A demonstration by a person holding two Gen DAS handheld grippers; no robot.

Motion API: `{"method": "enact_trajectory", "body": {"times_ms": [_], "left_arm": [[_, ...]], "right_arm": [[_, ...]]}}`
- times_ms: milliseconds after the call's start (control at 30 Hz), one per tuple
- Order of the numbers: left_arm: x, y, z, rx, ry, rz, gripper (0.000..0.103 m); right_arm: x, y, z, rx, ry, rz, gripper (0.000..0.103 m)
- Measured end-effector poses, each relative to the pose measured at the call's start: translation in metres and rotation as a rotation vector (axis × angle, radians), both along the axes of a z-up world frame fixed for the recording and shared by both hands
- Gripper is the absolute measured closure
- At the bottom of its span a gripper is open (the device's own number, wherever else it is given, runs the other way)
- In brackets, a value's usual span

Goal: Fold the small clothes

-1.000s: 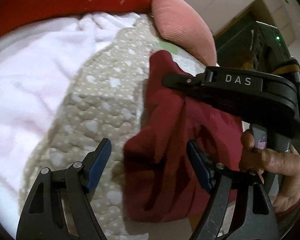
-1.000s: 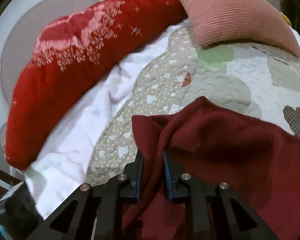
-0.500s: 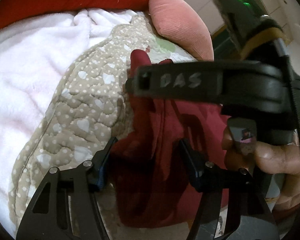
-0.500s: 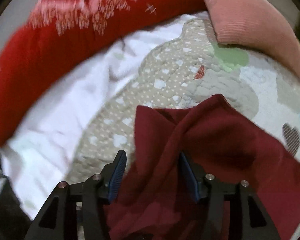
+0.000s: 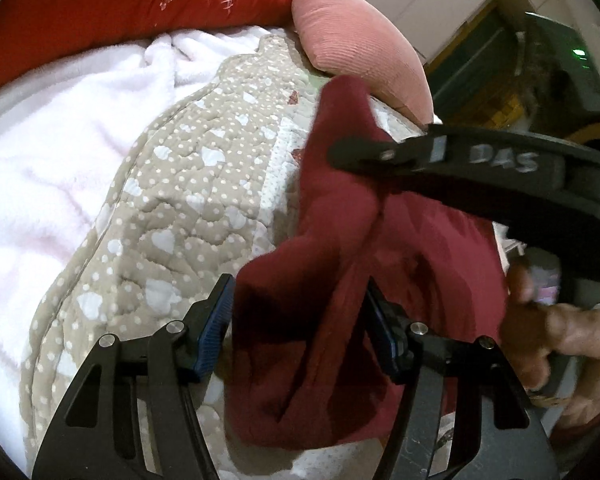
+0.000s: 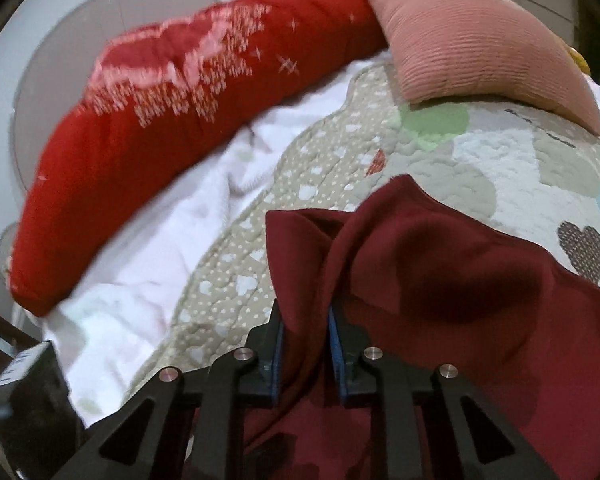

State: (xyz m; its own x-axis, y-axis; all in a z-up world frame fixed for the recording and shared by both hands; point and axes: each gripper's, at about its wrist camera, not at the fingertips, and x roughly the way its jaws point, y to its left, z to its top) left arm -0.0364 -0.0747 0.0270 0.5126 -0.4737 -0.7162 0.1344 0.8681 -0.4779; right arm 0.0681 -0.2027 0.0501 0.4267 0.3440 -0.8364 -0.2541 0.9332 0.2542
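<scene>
A dark red garment (image 5: 340, 240) lies bunched on the heart-patterned quilt (image 5: 188, 208). My left gripper (image 5: 298, 320) straddles its near fold. The blue pads stand apart, the garment loose between them, and the left pad's face is bare. In the right wrist view my right gripper (image 6: 306, 344) has its jaws closing, and the pads pinch an upright fold of the garment (image 6: 440, 280). The right gripper's black body (image 5: 500, 172) crosses the left wrist view, its tip at the garment's upper edge. A hand (image 5: 560, 332) grips its handle.
A red bolster (image 6: 160, 140) and a pink ribbed cushion (image 6: 480, 48) line the far edge of the quilt (image 6: 480, 160). A white fleece blanket (image 6: 160, 260) covers the left side. A dark box (image 6: 24, 392) sits at the lower left.
The right gripper's jaws opened wide, then shut again on a fold of the garment. The left gripper's jaws narrowed around the garment's near fold.
</scene>
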Motion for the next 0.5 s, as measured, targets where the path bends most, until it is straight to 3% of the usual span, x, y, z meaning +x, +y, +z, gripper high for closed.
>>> {"method": "enact_trajectory", "body": {"times_ms": [167, 267, 333, 400, 500], "left_arm": [[-0.008, -0.018, 0.006, 0.04, -0.009, -0.028, 0.042], [-0.016, -0.035, 0.017, 0.117, -0.05, -0.048, 0.042], [-0.021, -0.045, 0.024, 0.136, -0.066, -0.065, 0.05], [-0.025, -0.054, 0.03, 0.16, -0.076, -0.07, 0.051], [-0.028, -0.068, 0.037, 0.171, -0.096, -0.08, 0.056]], "right_arm": [[-0.02, -0.02, 0.018, 0.048, -0.043, -0.018, 0.086], [-0.032, -0.039, 0.028, 0.07, -0.059, -0.032, 0.087], [-0.039, -0.052, 0.035, 0.072, -0.081, -0.044, 0.091], [-0.047, -0.068, 0.045, 0.066, -0.116, -0.066, 0.1], [-0.057, -0.104, 0.058, 0.111, -0.139, -0.121, 0.1]]}}
